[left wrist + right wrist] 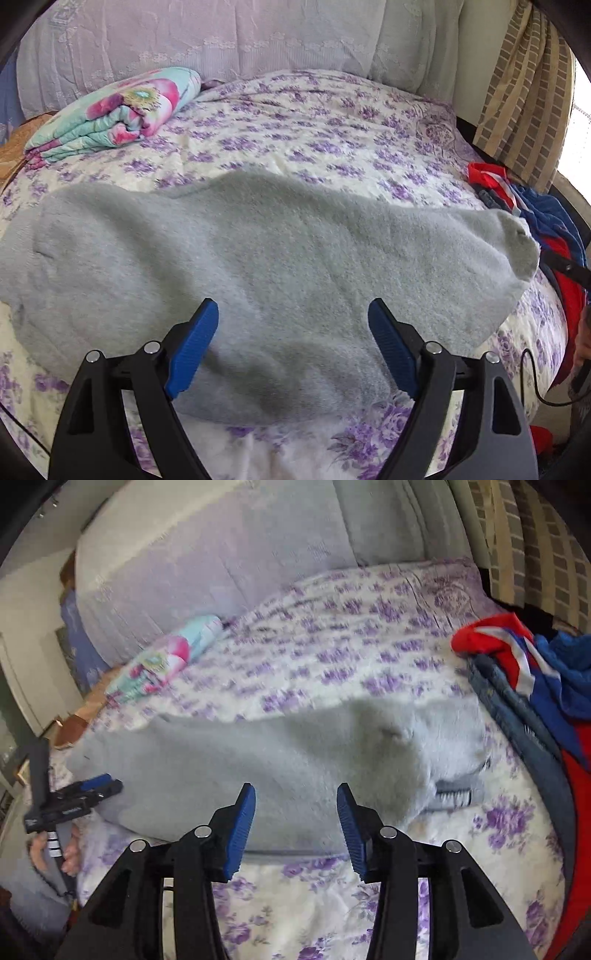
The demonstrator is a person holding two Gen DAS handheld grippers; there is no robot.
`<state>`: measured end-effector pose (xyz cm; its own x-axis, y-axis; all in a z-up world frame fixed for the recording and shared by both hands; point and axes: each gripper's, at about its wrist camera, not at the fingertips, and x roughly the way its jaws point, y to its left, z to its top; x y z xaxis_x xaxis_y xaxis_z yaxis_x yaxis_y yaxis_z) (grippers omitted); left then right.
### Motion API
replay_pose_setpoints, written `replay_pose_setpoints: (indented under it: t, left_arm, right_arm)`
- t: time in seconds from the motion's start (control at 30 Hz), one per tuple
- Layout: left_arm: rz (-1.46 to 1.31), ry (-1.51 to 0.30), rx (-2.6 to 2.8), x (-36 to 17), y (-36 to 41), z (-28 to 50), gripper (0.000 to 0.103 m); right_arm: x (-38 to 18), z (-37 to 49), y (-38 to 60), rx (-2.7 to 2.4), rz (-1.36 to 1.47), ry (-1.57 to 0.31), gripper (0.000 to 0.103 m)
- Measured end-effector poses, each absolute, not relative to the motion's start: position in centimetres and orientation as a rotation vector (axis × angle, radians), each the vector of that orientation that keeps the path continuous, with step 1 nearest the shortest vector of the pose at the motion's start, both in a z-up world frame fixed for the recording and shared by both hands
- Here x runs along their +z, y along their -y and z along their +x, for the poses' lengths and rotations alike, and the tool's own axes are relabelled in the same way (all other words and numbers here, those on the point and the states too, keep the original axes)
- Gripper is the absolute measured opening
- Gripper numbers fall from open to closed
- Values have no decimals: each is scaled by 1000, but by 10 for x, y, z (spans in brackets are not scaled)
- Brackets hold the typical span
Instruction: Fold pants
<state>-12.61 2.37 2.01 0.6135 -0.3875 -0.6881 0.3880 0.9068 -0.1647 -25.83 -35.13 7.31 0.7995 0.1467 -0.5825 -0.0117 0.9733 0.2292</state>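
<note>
Currently | fuzzy grey pants (pixel 258 266) lie flat on floral quilt (pixel 314 125) | left hand-held gripper (pixel 293 314) spread | right hand-held gripper (pixel 295 794) spread

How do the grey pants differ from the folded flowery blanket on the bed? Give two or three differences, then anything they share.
The grey pants are plain and fuzzy; the blanket has bright pink and turquoise flowers. The pants lie spread out across the near part of the bed; the blanket sits folded in a thick bundle at the far left. Both rest on the purple-flowered bedspread.
</note>
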Motion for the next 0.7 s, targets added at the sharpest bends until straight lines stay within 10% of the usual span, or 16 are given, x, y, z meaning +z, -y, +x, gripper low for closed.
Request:
replay_pose_setpoints:
  t: [0.2,0.4,0.7]
  left_arm:
    - [-140,-735,-287,60,-100,-119,89]
    - [-203,-754,-142,49,-130,-92,89]
    - [-151,-802,-106,15,-122,-59,92]
  right_arm:
    - [157,-237,339,393,285,-437,75]
    - [138,-125,245,619,311,-657,75]
    - [50,6,153,654,287,-995,46]
